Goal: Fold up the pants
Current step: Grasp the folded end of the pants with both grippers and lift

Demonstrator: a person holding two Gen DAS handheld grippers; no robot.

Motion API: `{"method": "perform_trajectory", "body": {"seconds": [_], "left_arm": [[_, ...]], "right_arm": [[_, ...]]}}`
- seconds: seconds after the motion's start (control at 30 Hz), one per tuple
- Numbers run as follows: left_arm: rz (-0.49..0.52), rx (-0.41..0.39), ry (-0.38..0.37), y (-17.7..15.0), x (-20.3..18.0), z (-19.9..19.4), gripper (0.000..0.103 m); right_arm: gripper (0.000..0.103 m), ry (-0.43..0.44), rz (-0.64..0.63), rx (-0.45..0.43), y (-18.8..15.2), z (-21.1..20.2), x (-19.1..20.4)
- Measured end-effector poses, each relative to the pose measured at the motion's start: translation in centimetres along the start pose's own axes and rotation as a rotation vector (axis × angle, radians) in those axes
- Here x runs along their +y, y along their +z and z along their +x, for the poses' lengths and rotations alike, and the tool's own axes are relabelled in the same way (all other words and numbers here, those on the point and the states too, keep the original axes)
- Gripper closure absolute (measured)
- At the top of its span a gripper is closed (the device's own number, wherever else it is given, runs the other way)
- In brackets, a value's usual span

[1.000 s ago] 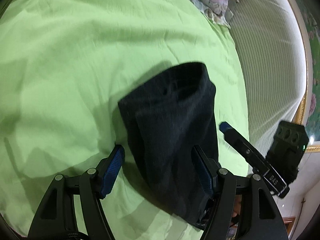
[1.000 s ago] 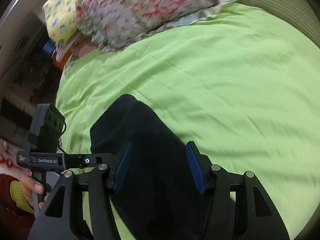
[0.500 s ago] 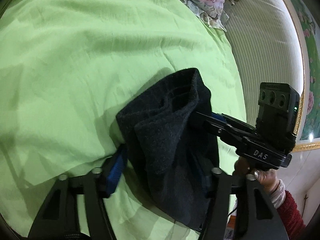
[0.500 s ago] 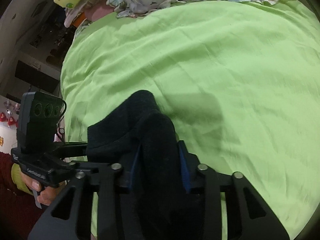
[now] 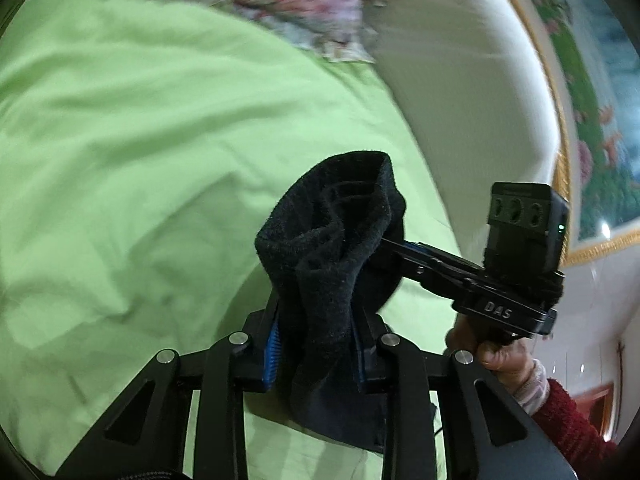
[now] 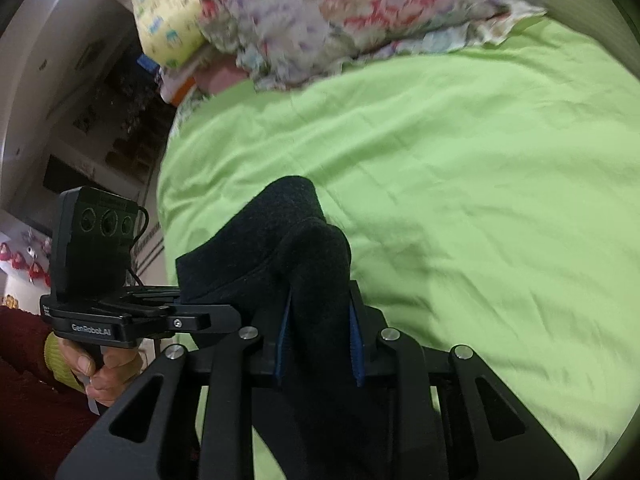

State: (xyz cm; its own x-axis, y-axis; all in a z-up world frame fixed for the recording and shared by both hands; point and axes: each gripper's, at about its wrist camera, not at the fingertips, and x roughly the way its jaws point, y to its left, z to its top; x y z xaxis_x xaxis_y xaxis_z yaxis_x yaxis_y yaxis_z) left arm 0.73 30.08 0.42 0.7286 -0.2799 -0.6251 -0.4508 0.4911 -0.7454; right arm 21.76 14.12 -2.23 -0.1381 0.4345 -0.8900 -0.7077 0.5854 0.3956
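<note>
Both claws, left claw [image 5: 316, 344] and right claw [image 6: 320, 336], clench the bunched black pants [image 5: 332, 248] above the green bed [image 5: 120, 140].

A bed under a wrinkled lime-green sheet [image 6: 460, 184] carries floral pillows [image 6: 340, 12]; a cream ribbed headboard [image 5: 472, 92] stands beside a gold-framed painting [image 5: 592, 92].

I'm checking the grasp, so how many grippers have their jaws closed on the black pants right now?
2. The left gripper pinches the black pants near the bed's edge; the right gripper pinches the same bunch beside it. No other grippers are visible.
</note>
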Motion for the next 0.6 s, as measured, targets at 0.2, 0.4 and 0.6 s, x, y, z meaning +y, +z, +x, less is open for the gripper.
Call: {"method": "perform_trajectory", "body": {"seconds": [0.2,0.4,0.6], "left_arm": [[0.113,0.021,-0.041,-1.1,-4.9,-0.5,0.076],[0.225,0.079,-0.092,-4.3,-9.6,-0.8,0.077],[0.346,0.167,-0.126,-8.3,-14.2,0.6,0.077]], "right_arm": [[0.077,-0.021,0.028,-0.099,-2.6,-4.7,0.3],[0.077,-0.05,0.085,-0.19,-7.1,-9.4,-0.3],[0.077,-0.092,0.156,-0.258,-12.4,-13.3,-1.4]]}}
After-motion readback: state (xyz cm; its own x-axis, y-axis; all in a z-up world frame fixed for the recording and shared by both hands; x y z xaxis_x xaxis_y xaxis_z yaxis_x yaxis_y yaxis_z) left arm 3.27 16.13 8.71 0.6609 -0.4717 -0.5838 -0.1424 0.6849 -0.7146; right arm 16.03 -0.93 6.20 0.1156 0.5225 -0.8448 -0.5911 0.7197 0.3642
